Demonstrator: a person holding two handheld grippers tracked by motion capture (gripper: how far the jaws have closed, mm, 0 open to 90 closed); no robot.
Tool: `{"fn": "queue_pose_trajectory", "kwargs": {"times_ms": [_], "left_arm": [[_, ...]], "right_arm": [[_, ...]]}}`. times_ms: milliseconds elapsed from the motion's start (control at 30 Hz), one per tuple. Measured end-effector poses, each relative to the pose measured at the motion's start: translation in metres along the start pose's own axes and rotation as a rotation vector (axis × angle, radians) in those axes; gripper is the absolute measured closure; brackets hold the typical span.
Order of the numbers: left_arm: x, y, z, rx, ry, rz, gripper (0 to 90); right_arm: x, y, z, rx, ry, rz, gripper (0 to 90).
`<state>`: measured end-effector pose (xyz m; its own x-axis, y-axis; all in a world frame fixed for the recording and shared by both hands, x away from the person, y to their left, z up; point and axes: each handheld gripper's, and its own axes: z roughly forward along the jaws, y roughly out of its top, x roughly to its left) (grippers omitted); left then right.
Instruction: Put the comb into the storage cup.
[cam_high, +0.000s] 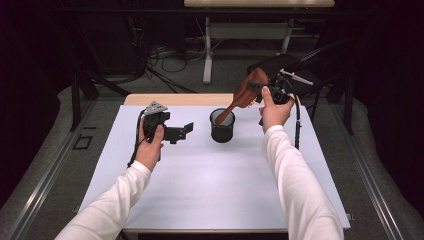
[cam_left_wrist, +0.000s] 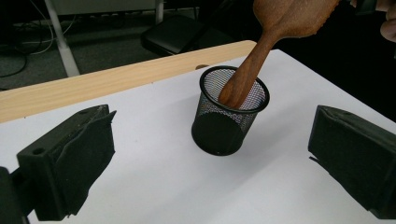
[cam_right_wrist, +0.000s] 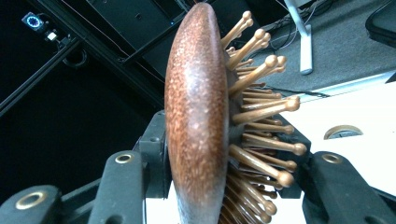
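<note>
With our right hand-held gripper (cam_high: 264, 93) we are pinching the head of the brown wooden bristle hairbrush (cam_high: 243, 94), its handle slanting down into the black wire-mesh cup (cam_high: 222, 127) mid-worktop (cam_high: 200, 175). Our left hand-held gripper (cam_high: 186, 130) is hovering left of the cup, jaws spread and empty.

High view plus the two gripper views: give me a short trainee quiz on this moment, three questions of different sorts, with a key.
1. True or false: the handle end of the wooden hairbrush is inside the black mesh cup.
2. Multiple choice: the right hand-held gripper is A) open above the cup, B) shut on the hairbrush head, C) resting on the table.
3. In a few words: how do the jaws of the left hand-held gripper stand, and is anything between them?

Key:
1. True; the handle dips into the cup at a slant.
2. B; the jaws clamp the head, bristles to one side.
3. Open, with nothing held; the cup stands farther off on the white table.
</note>
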<state>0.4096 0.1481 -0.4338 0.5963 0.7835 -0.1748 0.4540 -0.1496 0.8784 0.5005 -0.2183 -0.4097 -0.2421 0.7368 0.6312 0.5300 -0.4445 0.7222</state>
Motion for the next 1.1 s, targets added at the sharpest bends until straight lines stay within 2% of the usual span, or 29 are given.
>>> {"fn": "queue_pose_trajectory", "kwargs": {"times_ms": [733,1100], "left_arm": [[0.002,-0.003,0.0,0.004,0.004,-0.002,0.3],[0.003,-0.005,0.0,0.006,0.004,-0.006,0.3]], "right_arm": [[-0.008,-0.021,0.014,0.028,-0.019,-0.004,49.4],[-0.009,-0.027,0.019,0.034,-0.03,-0.034,49.3]]}}
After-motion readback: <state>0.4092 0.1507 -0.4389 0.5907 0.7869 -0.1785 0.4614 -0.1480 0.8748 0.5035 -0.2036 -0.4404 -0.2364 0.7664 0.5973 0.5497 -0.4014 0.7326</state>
